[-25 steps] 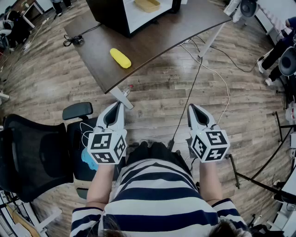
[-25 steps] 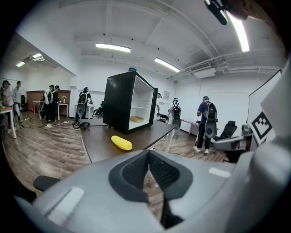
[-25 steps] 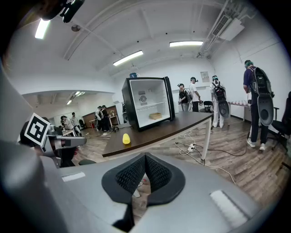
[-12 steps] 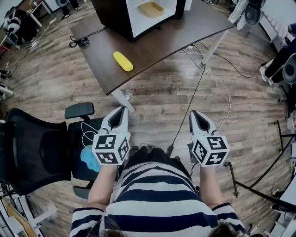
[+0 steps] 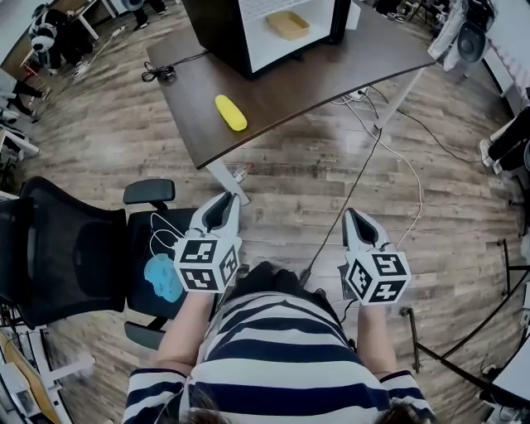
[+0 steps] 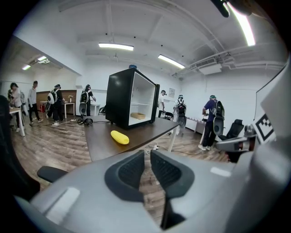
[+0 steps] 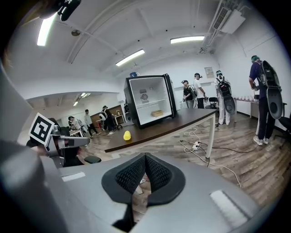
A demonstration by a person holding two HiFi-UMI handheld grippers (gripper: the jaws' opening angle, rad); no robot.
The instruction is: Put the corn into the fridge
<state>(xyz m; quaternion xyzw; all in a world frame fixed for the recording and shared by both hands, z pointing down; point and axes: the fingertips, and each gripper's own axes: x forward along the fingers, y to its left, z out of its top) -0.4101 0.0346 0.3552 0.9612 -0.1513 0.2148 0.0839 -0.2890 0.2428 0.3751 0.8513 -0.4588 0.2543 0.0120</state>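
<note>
A yellow corn cob (image 5: 231, 113) lies on the dark brown table (image 5: 331, 66), near its left front edge. Behind it on the table stands a black fridge (image 5: 224, 25) with its white inside showing and a tan tray (image 5: 289, 25) in it. My left gripper (image 5: 229, 197) and right gripper (image 5: 351, 213) are held over the wooden floor, well short of the table. Both are shut and hold nothing; the left shows only a thin slit. In the left gripper view the corn (image 6: 120, 137) lies ahead of the left gripper (image 6: 148, 152). In the right gripper view the corn (image 7: 127, 135) lies ahead and to the left of the right gripper (image 7: 145, 157).
A black office chair (image 5: 74, 257) with a blue thing (image 5: 161, 277) on its seat stands close on my left. Cables (image 5: 397, 153) trail over the floor under the table's right end. Several people (image 6: 54, 102) stand at the back of the room.
The view has shifted, so table, corn and fridge sit a little further right and lower. Both grippers stay shut and in front of the body.
</note>
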